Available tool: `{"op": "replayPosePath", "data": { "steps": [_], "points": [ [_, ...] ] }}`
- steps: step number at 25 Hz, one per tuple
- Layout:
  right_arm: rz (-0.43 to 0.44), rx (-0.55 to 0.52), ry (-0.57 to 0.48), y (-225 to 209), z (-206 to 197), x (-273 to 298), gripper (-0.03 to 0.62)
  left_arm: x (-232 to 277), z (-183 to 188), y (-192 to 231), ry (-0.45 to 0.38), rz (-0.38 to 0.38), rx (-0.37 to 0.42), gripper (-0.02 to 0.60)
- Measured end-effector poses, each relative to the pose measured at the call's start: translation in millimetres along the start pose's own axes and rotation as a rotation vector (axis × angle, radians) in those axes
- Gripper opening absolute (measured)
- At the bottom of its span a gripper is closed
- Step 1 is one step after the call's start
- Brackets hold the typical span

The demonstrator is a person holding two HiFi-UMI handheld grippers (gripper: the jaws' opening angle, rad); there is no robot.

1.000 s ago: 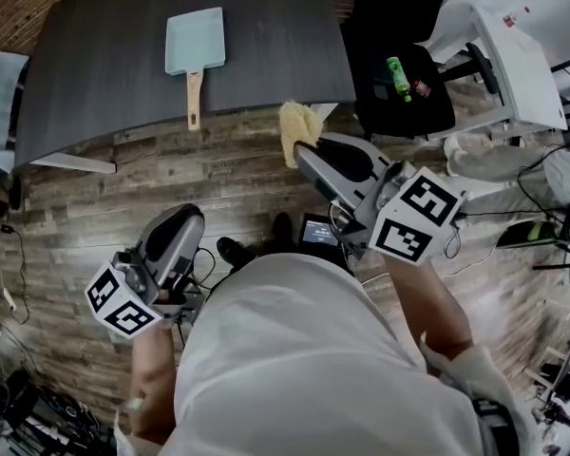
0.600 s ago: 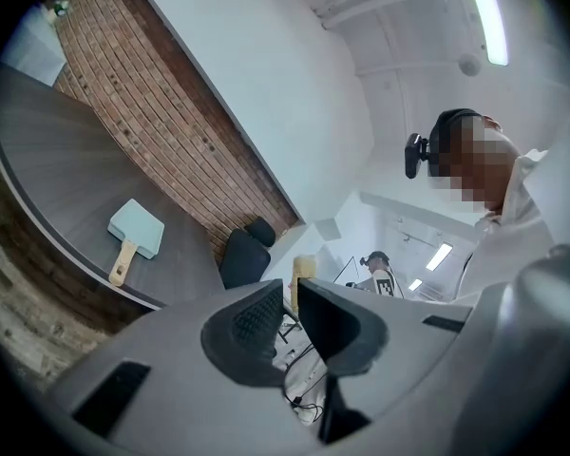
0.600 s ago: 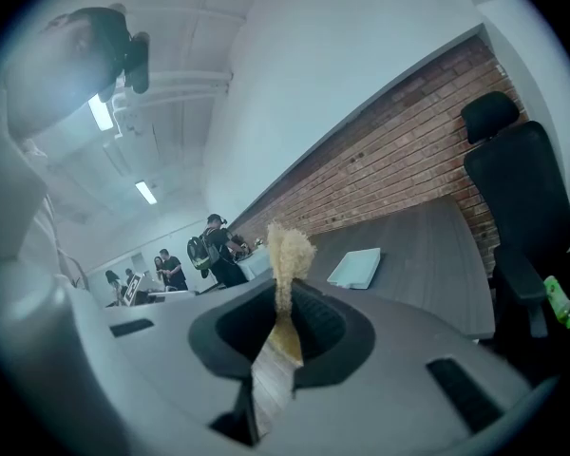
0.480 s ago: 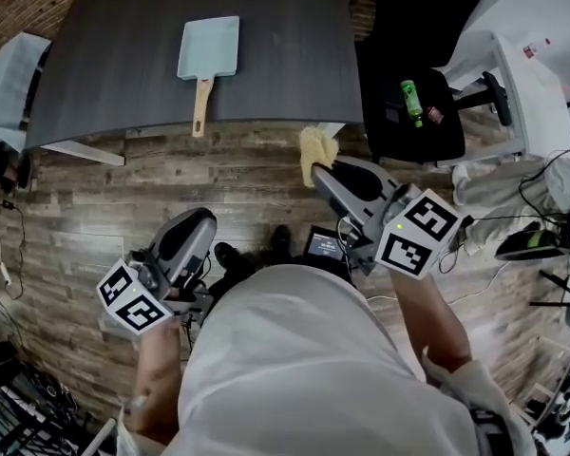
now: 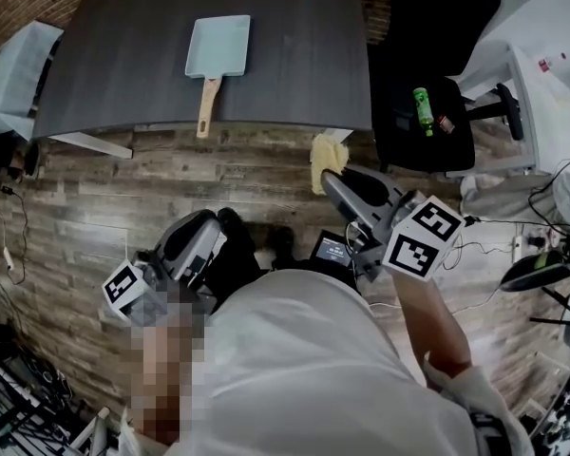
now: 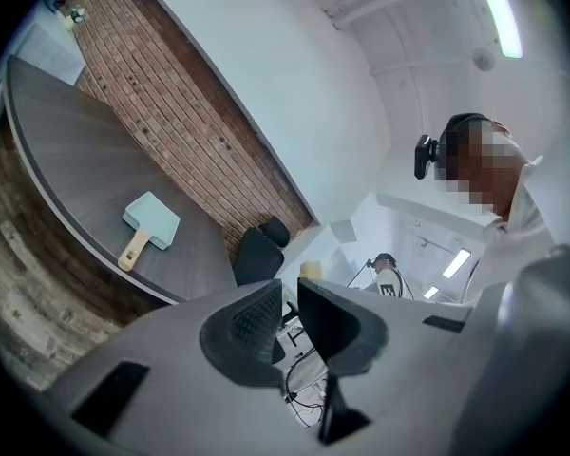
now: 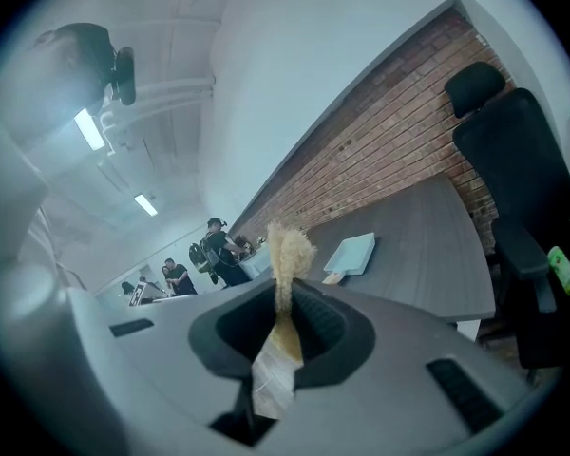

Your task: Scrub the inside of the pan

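A pale blue rectangular pan (image 5: 218, 46) with a wooden handle lies on the dark grey table (image 5: 123, 74), also seen as the pan (image 6: 152, 221) and the pan (image 7: 351, 253). My right gripper (image 5: 327, 173) hovers over the floor just off the table's near edge, shut on a yellow scrubbing sponge (image 5: 324, 152). In the right gripper view the sponge (image 7: 287, 255) sticks up from between the jaws of the right gripper (image 7: 287, 302). My left gripper (image 5: 207, 222) is held low, well short of the table. The left gripper (image 6: 290, 297) has its jaws almost together with nothing between them.
A black office chair (image 5: 423, 112) with a green bottle (image 5: 422, 99) on its seat stands right of the table. White furniture (image 5: 537, 74) and cables (image 5: 9, 245) flank the wood floor. Several people (image 7: 176, 275) stand in the far background.
The table and pan have slid down and to the right in the head view. Both grippers have sunk a little. The sponge no longer overlaps the table's edge.
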State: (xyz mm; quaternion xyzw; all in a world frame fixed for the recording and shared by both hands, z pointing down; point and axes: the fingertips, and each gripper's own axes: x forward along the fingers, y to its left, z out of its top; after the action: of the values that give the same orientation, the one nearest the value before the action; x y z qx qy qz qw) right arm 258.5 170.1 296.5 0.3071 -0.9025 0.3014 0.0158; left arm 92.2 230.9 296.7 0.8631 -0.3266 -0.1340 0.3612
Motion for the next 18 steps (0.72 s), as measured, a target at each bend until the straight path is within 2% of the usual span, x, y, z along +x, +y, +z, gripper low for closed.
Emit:
{"op": "replayPosePath", "data": {
  "steps": [7, 11, 18],
  "points": [
    [-0.043, 0.002, -0.001, -16, 7, 17, 0.053, 11, 21, 39, -0.001, 0.026, -0.025, 0.061],
    [-0.07, 0.019, 0.01, -27, 10, 33, 0.053, 23, 32, 65, 0.019, 0.037, -0.035, 0.096],
    [-0.121, 0.002, 0.074, -40, 13, 90, 0.054, 23, 53, 124, 0.057, 0.07, -0.098, 0.159]
  ]
}}
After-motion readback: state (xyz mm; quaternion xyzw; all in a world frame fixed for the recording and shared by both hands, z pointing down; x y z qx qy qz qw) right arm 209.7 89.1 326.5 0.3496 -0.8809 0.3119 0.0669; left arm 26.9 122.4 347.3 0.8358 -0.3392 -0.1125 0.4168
